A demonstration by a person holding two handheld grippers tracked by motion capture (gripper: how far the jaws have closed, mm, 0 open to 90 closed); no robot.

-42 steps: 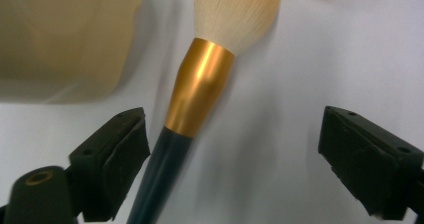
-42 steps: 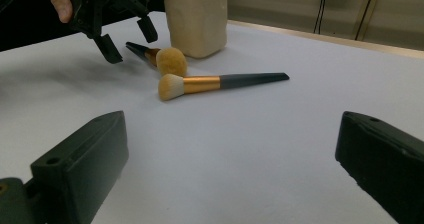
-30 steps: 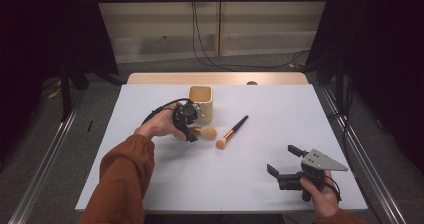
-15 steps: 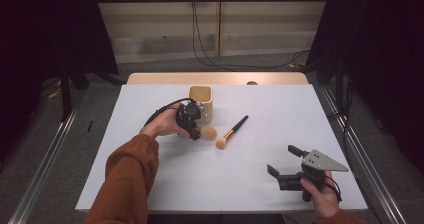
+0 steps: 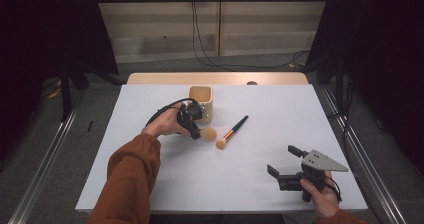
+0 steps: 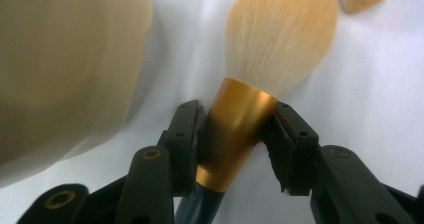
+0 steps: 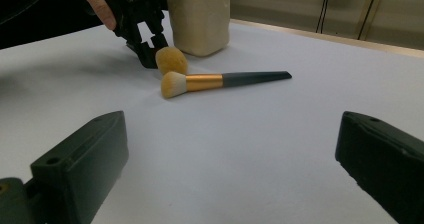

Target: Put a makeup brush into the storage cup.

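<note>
— What moved?
— Since a moment ago my left gripper (image 5: 196,130) has been closing its jaws. Now they pinch the gold metal neck of the fluffy tan brush (image 6: 260,79).
— Where is it?
— On the white table (image 5: 250,184), just beside the cream cup (image 5: 202,100) and near the other dark-handled brush (image 5: 232,132).
— Your right gripper (image 5: 287,166)?
— Wide open, holding nothing.

The high view looks forward and down on the white table (image 5: 150,184) from above the person's side. The left gripper view sits very close above a makeup brush (image 6: 280,39), facing down beside a cream cup (image 6: 60,69). The right gripper view looks low across the table, from farther off, at that same brush (image 7: 171,60) and cup (image 7: 200,16).
</note>
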